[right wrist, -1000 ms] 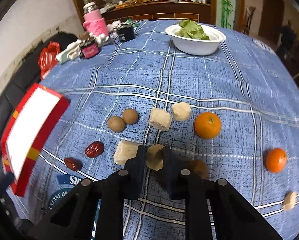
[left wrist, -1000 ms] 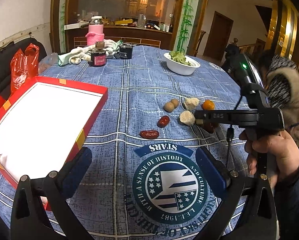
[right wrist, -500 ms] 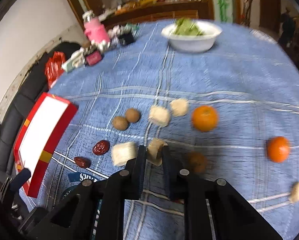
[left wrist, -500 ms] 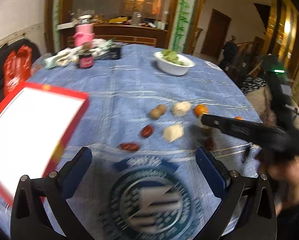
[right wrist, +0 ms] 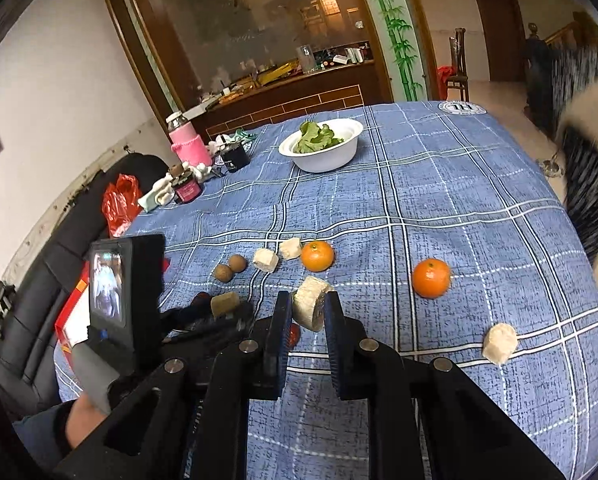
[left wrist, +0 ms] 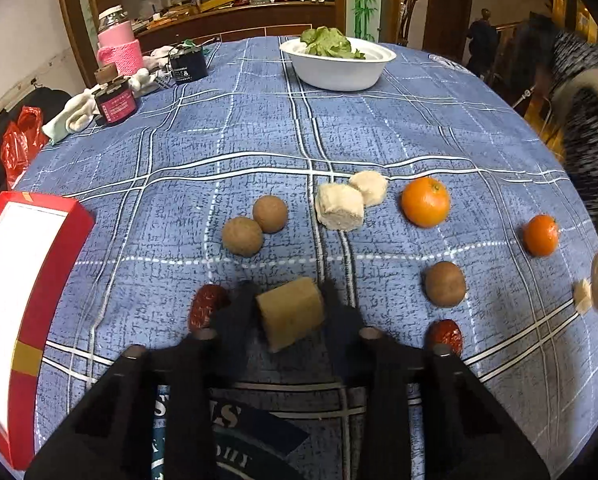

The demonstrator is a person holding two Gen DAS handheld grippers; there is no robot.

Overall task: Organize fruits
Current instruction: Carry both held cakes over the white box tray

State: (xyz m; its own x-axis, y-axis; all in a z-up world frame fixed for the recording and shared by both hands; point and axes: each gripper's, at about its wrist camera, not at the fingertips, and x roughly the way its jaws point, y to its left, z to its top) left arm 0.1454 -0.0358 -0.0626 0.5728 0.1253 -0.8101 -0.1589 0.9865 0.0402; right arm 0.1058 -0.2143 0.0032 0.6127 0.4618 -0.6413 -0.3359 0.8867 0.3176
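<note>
My left gripper (left wrist: 289, 308) is shut on a tan cut fruit chunk (left wrist: 291, 314), low over the blue cloth; it also shows in the right wrist view (right wrist: 224, 304). My right gripper (right wrist: 309, 308) is shut on a pale fruit chunk (right wrist: 310, 307), lifted above the table. Loose on the cloth lie two pale chunks (left wrist: 341, 206), two brown longans (left wrist: 255, 226), a third longan (left wrist: 445, 283), two oranges (left wrist: 425, 201) (left wrist: 541, 235) and two red dates (left wrist: 207, 306) (left wrist: 444, 336). Another pale chunk (right wrist: 499, 343) lies at the right.
A red box with a white inside (left wrist: 31, 280) sits at the left table edge. A white bowl of greens (left wrist: 337, 64) stands at the back. Jars, a pink-sleeved bottle (left wrist: 119, 42) and white cloths crowd the back left. A person's sleeve (left wrist: 587, 128) is at the right.
My left gripper has moved right and forward from near the red box and shut on the tan chunk. My right gripper has lifted its pale chunk up and away.
</note>
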